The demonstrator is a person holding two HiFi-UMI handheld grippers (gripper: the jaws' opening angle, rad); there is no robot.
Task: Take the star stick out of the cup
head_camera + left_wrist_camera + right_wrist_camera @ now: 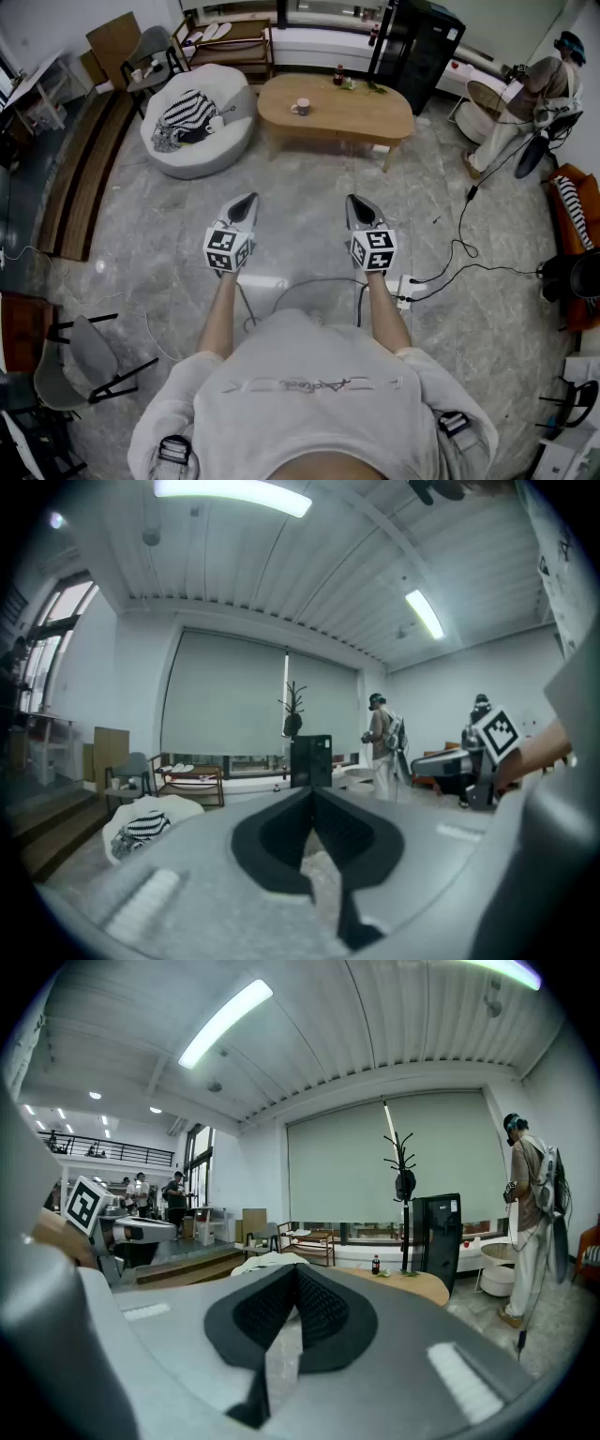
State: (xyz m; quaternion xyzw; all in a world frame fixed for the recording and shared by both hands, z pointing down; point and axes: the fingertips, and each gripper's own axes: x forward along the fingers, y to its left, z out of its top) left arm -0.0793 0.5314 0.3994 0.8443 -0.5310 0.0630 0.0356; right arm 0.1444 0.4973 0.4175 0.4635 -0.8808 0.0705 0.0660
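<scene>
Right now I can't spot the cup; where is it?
In the head view, the cup stands on the left part of the wooden table, right of the white beanbag.

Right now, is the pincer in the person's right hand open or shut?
Shut. The right gripper has its two jaws meeting at the tips, with nothing held between them.

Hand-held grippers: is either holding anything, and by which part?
Nothing is held. The left hand-held gripper and right hand-held gripper both have jaws together with nothing between them.
</scene>
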